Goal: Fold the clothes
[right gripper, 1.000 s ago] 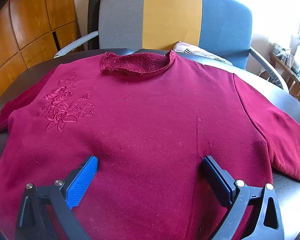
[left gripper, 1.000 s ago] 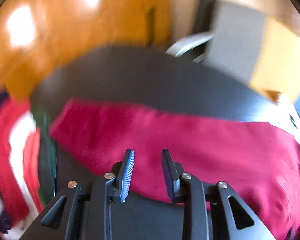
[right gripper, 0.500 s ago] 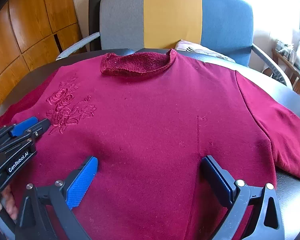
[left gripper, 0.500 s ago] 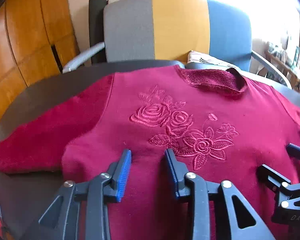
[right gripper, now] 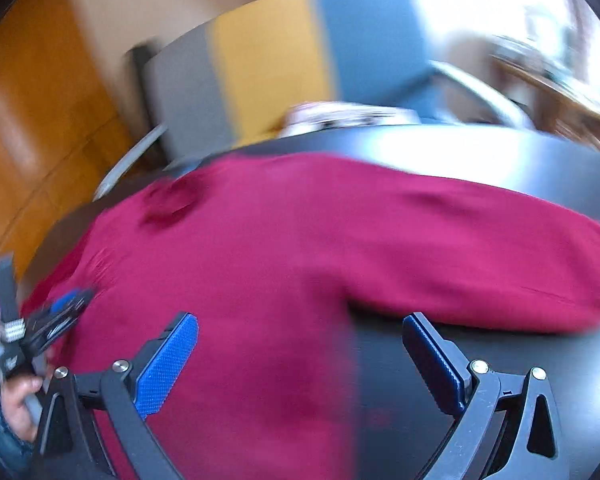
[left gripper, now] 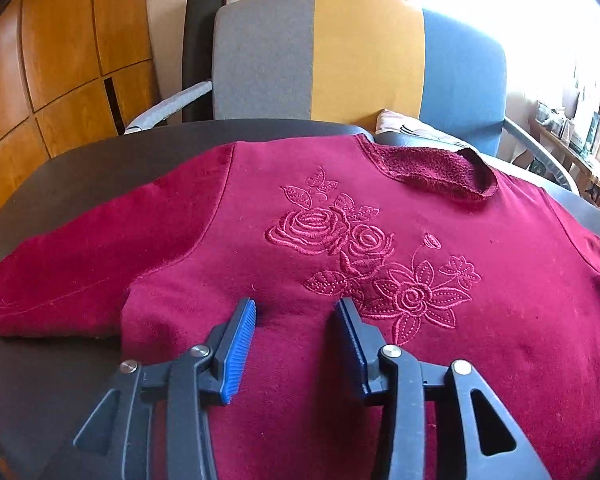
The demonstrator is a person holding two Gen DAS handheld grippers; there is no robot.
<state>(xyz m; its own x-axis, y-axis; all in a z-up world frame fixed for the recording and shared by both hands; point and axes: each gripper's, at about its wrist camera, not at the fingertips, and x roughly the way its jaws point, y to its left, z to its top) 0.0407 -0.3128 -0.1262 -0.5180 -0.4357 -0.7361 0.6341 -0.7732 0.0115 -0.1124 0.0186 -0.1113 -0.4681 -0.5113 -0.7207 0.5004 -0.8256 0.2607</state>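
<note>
Maroon sweater (left gripper: 380,288) lies flat, face up, on the dark surface (left gripper: 80,168), collar toward the striped chair (left gripper: 340,60). Both sleeves lie spread out to the sides; no fold made yet, so by my reading the whole task is left.

Left gripper (left gripper: 296,320) sits over the chest, on the near side of the rose embroidery (left gripper: 364,256); its fingers are moderately apart and opening, cloth under them but not pinched.

Right gripper (right gripper: 300,344), view blurred, fingers wide and holding nothing, straddling the body's side edge, just near of one sleeve (right gripper: 480,248).

Likely first step: fold a sleeve inward.
</note>
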